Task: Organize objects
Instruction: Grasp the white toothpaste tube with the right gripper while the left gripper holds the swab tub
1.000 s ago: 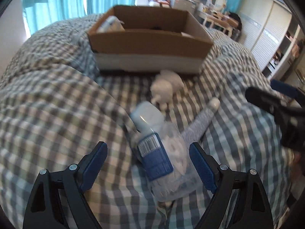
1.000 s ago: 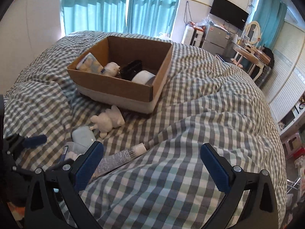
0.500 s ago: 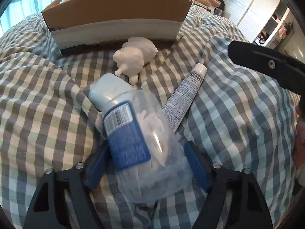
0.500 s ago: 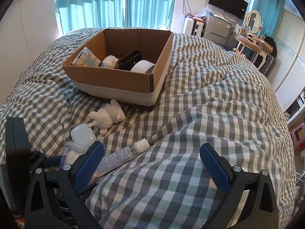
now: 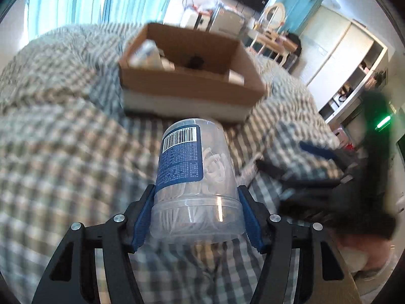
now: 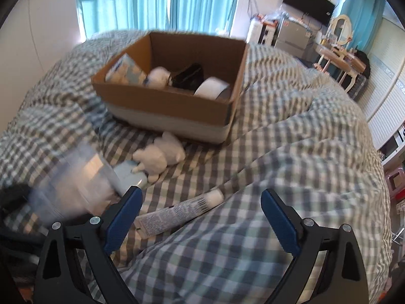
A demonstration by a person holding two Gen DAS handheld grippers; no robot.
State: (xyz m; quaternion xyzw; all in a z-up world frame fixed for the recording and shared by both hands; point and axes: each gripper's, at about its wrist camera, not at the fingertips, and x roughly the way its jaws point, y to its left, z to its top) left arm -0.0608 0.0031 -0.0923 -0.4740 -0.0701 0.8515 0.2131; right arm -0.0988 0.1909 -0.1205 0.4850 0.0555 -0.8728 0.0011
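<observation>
Clear jar (image 5: 195,177) gripped by closing left gripper (image 5: 196,217) above checked bedding (image 5: 63,152); right gripper (image 6: 200,215) closing, empty.

On the bed (image 6: 291,131), a figurine (image 6: 159,155) lies before the box (image 6: 167,103), a tube (image 6: 177,214) nearer.

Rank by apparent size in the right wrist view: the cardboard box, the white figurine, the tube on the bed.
1. cardboard box, clearly largest.
2. and 3. tube and white figurine: the tube looks longer, the figurine bulkier, and the tube lies nearer the camera, so I won't rank them.
</observation>
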